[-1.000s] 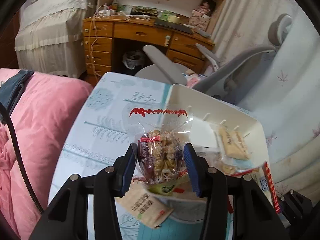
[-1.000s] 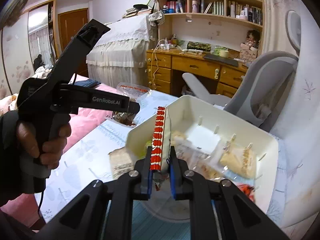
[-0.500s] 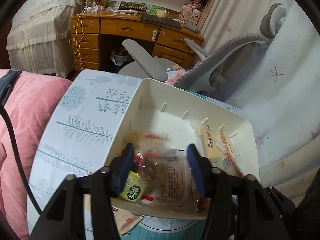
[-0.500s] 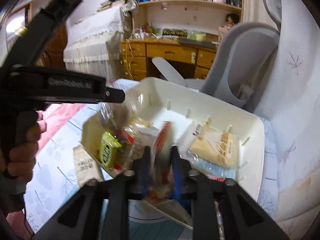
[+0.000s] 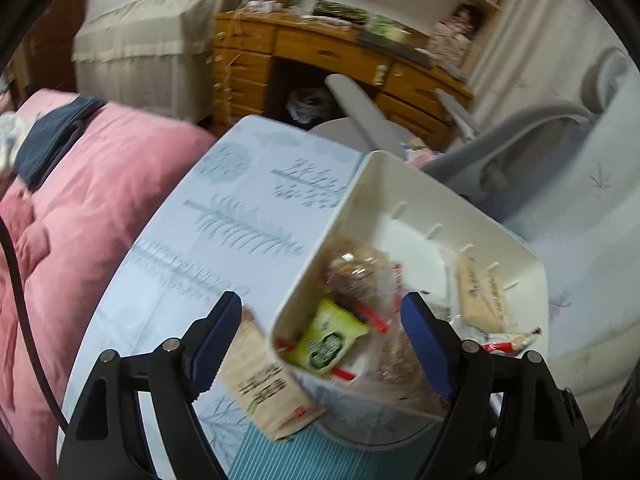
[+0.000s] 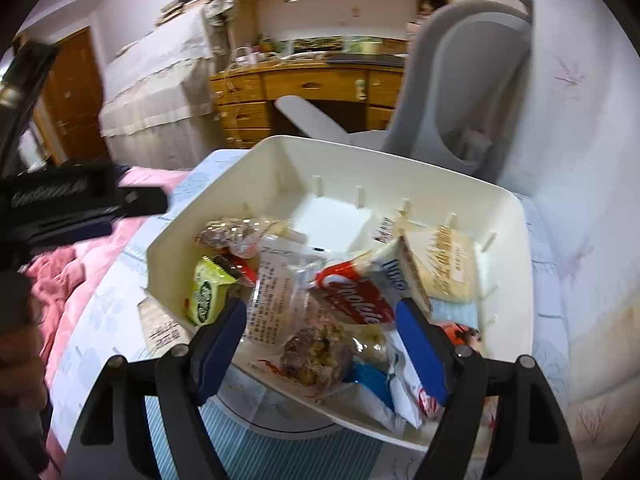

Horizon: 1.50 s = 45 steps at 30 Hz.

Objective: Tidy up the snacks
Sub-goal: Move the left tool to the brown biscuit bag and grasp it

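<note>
The left gripper (image 5: pixel 322 330) is matte black plastic, its two fingers (image 5: pixel 218 330) faced with dark blue pads and pinned by round silver screws (image 5: pixel 171 345). A black cable (image 5: pixel 18 280) curves along its left side. The right gripper (image 6: pixel 320 342) is built alike: black angular arms, blue pads, silver screw heads (image 6: pixel 179 350). From the right wrist camera the left tool's black body (image 6: pixel 76 196) carries pale lettering (too blurred to read), and a hand (image 6: pixel 16 356) shows at the frame edge.

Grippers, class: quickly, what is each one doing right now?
Left gripper: jaws opening, holding nothing, over the white bin.
Right gripper: jaws opening, holding nothing.
</note>
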### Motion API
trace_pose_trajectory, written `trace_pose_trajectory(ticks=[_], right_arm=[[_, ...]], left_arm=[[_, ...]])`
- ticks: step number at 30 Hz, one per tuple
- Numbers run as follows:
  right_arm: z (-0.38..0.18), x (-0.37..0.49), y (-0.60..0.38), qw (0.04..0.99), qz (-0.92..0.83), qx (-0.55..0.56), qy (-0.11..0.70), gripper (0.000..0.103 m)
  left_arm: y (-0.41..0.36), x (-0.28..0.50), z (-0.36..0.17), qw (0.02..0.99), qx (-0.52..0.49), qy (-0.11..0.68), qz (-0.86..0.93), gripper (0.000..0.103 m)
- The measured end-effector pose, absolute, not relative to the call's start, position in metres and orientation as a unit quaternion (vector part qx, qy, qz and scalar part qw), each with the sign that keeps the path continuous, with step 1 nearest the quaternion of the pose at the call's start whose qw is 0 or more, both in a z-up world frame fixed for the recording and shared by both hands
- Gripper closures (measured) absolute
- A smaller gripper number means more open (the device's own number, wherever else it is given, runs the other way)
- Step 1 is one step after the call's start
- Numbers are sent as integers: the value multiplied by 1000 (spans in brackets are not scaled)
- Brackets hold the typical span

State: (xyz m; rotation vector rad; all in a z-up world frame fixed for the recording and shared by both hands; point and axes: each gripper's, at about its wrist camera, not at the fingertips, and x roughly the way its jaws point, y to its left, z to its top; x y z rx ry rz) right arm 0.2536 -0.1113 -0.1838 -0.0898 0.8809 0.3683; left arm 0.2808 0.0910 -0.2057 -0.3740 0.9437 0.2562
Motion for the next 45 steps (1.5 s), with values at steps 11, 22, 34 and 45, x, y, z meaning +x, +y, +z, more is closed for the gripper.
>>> trace_pose_trajectory(ticks=[11,22,34,45], right_arm=[[-195,222,-104,885,128,3,448,22],[-191,203,-116,894,66,27,443,22],[-196,204,-149,890,-3,44,453,22],[-194,208,-153,897,-4,47,440,19]], left_arm=[[127,224,-240,815,-278,467,202,22],[125,214,-282,779,-292,509,219,22],[109,234,-313,759,-279,545,222,22],[94,251,-323,753,-240,566,237,22]])
